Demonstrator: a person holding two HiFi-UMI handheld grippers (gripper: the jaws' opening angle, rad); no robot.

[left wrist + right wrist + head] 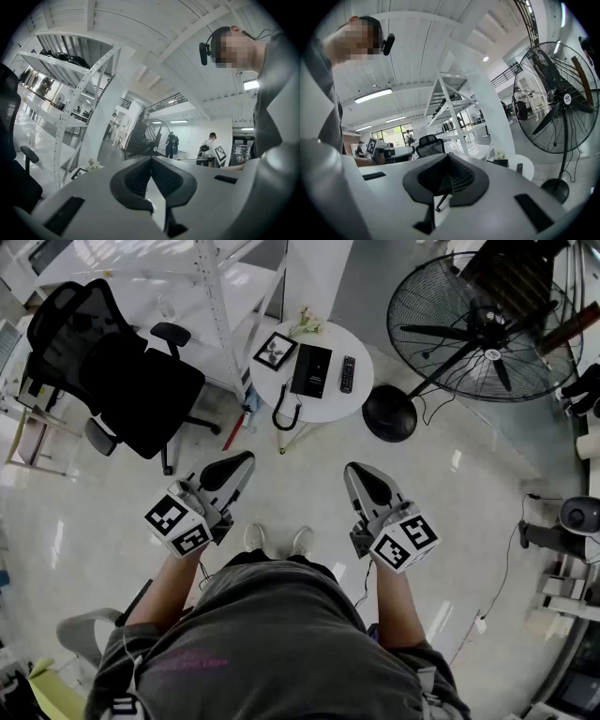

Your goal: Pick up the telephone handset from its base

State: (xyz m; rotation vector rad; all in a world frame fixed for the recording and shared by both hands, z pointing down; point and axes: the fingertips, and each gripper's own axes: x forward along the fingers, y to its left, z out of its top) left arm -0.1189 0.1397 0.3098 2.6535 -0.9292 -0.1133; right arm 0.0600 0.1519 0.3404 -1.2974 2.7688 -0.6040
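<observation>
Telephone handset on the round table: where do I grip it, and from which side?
Grip mid-handle from above, jaws across its narrow width. The telephone lies flat, long side running away from you; the cord loops off its near-left corner, so the handset probably lies along the left edge, though it's too small to confirm.

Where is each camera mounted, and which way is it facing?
Head view: on the head, steeply down at round table; left gripper, right gripper, torso, shoes.
Left gripper view: level along shut jaws toward shelving; shoulder at right.
Right gripper view: along shut jaws toward fan; shoulder at left.
Head and right share table, fan.
</observation>
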